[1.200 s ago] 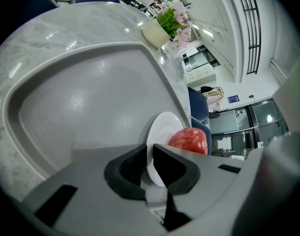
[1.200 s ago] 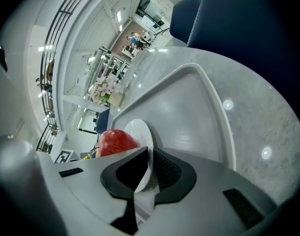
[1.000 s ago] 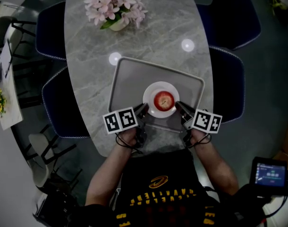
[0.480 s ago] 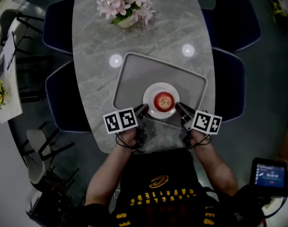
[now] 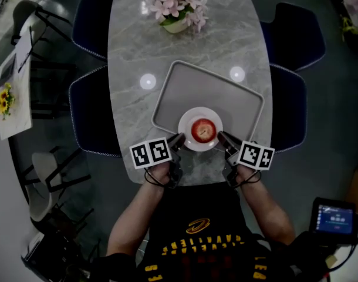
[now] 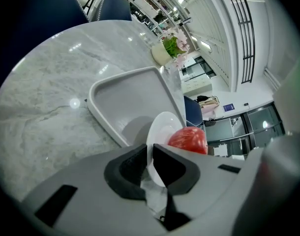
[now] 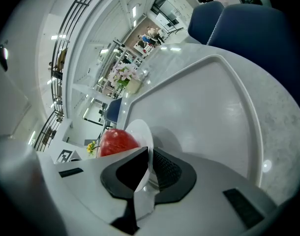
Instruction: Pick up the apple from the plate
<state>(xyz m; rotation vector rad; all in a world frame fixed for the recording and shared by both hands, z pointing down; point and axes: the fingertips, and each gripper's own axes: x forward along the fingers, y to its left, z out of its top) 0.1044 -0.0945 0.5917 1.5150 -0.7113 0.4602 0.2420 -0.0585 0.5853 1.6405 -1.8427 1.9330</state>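
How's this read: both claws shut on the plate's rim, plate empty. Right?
No: the plate isn't empty; a red apple sits on it, as the head view shows. The left claw and right claw are indeed shut on its rim.

Grey tray (image 5: pixel 191 93) on marble table (image 5: pixel 132 46); pink flowers (image 5: pixel 178 3) beyond.

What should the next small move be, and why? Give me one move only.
The left tongs and the right tongs are each shut on opposite edges of the plate. The apple sits loose in the plate's middle, over the near rim of the tray. So I would probably lift both together, evenly, keeping the plate level; a tilt could roll the apple off.
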